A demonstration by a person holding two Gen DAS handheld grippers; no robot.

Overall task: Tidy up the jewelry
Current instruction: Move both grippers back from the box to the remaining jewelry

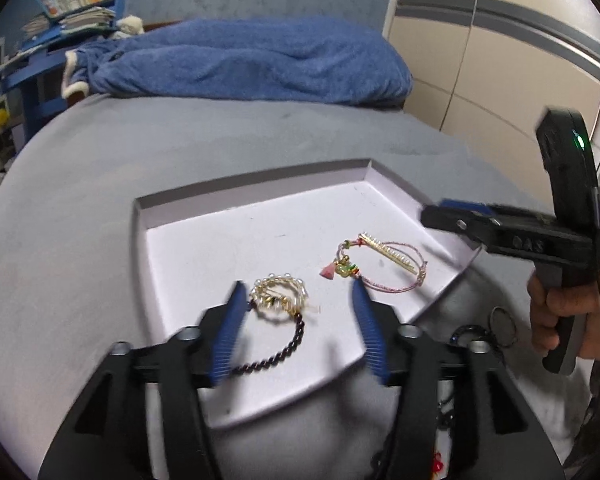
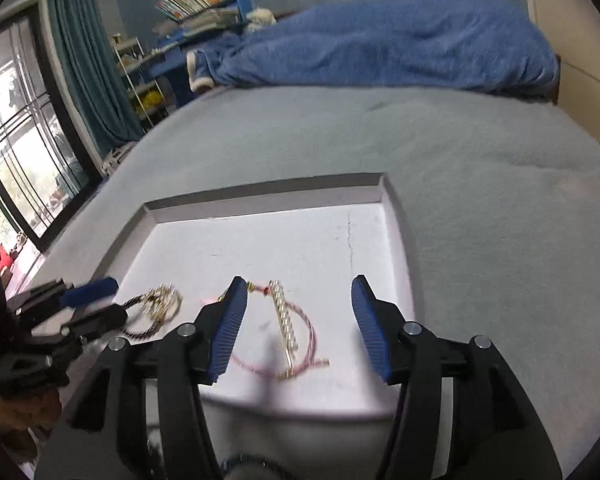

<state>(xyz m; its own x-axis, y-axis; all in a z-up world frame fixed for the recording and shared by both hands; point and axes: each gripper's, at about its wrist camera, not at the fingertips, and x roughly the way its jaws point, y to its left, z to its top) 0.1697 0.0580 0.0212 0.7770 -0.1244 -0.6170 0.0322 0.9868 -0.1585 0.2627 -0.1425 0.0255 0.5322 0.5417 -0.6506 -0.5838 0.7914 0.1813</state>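
Sorting underway: left gripper spread over pearl ring in tray, right gripper spread above pink cord. Next, probably, closing gently on one piece.

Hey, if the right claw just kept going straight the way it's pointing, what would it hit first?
Most likely the gold bar hair clip lying across the pink cord bracelet on the white tray. Both sit between the open right claw fingers, though depth is hard to judge here.
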